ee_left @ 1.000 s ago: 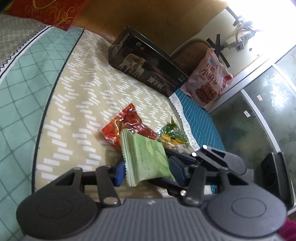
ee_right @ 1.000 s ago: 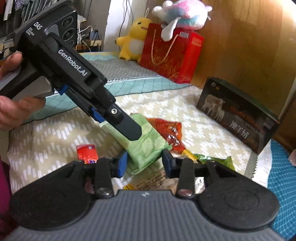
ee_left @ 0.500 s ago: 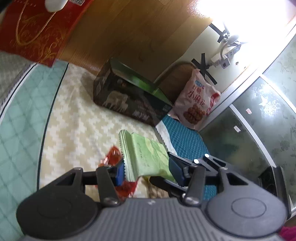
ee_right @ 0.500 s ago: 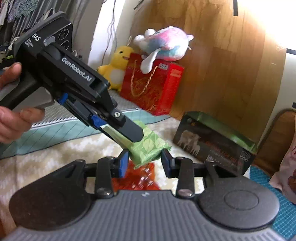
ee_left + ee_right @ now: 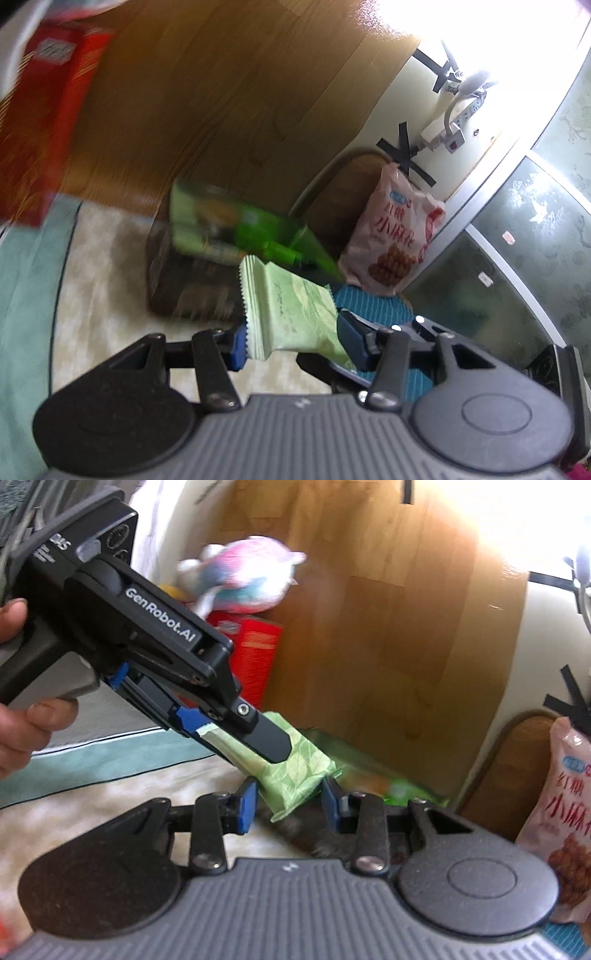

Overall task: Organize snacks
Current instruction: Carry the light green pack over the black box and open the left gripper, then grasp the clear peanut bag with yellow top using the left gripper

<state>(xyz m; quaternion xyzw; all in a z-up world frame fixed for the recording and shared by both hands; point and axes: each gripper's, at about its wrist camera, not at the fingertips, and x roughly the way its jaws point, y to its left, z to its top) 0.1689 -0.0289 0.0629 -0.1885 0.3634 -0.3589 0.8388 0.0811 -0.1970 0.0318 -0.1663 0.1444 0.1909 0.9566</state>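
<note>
at centre frame the left gripper [image 5: 295,341] is clamped on a green snack packet [image 5: 291,314]; lower down, the right gripper [image 5: 288,805] pinches its other end [image 5: 295,779].

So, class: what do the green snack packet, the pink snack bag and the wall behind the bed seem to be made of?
Green snack packet: thin plastic film, matte, with a zigzag-cut sealed edge and printed leaves.
Pink snack bag: glossy plastic film, probably; it crinkles and catches light.
Wall panel: wood or wood-look laminate, smooth with a slight sheen; grain and plank seams show, but the look cannot tell which.
</note>
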